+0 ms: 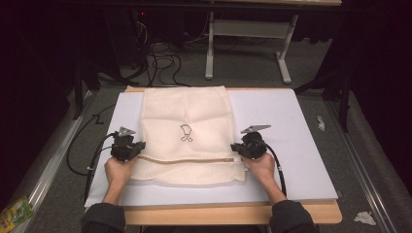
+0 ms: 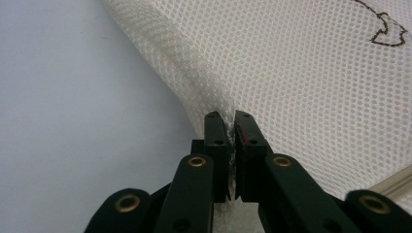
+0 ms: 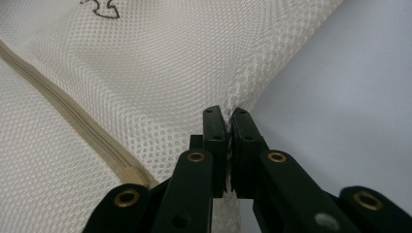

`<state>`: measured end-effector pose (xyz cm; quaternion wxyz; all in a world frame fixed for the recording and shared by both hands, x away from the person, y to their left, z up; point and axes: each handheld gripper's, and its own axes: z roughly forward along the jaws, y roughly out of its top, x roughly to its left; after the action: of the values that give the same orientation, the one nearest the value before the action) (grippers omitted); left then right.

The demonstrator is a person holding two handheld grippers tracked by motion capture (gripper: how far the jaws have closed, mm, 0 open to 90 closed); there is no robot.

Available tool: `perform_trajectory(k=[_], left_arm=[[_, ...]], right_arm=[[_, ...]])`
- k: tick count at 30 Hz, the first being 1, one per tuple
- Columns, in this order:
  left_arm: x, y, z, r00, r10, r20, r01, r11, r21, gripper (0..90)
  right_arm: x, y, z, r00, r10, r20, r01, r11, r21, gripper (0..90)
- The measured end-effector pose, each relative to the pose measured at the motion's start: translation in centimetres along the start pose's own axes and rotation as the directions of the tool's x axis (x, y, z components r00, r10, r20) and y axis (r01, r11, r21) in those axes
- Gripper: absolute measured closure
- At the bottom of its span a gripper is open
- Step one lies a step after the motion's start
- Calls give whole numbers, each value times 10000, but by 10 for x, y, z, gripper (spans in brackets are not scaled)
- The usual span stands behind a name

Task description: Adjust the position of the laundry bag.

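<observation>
A cream mesh bag (image 1: 187, 131) lies flat on the white board (image 1: 291, 126), with a small brown drawing (image 1: 185, 133) at its middle and a beige zipper (image 1: 194, 159) across its near part. My left gripper (image 1: 141, 145) is shut on the bag's left edge, and the mesh (image 2: 291, 73) is pinched between its black jaws (image 2: 230, 126). My right gripper (image 1: 234, 147) is shut on the bag's right edge just above the zipper's end. Mesh (image 3: 145, 73) bunches between its jaws (image 3: 226, 119), and the zipper (image 3: 73, 116) runs off to the left.
The board rests on a wooden table (image 1: 228, 213). Beyond the far edge stand a white metal frame (image 1: 248, 43) and loose black cables (image 1: 160, 58) on the grey floor. Crumpled paper bits (image 1: 364, 217) lie on the floor at the right, a colourful packet (image 1: 14, 213) at the left.
</observation>
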<state>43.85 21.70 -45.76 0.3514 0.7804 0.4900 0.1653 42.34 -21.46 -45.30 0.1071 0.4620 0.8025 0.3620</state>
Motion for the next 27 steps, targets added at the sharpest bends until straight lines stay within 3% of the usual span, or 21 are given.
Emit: perform_trajectory(k=[3,7,10,21,22,25,27], left_arm=[[-7,3,3,10000,50,51,-50,10000,-32,863],[-13,7,9,9987,-189,472,207,9991,-379,863],[-22,13,11,9986,67,521,-49,9994,-336,863],[-38,28,11,9966,185,808,-125,9971,-745,863],[-43,30,13,9972,496,558,-455,9963,-734,863],[-48,32,15,9959,780,466,-746,9947,-715,862],[-51,34,17,9955,728,610,-680,9947,-773,862]], right_arm=[[-7,-4,-8,9999,104,-63,-106,9995,-293,884],[-18,-10,-16,9994,336,106,-331,9986,-422,884],[-25,-13,-22,9984,549,119,-541,9968,-582,884],[-37,-17,-43,9972,665,344,-631,9939,-903,883],[-40,-18,-46,9967,717,393,-678,9933,-932,883],[-43,-20,-49,9962,783,385,-738,9917,-1052,883],[-48,-23,-55,9951,864,489,-809,9912,-1047,883]])
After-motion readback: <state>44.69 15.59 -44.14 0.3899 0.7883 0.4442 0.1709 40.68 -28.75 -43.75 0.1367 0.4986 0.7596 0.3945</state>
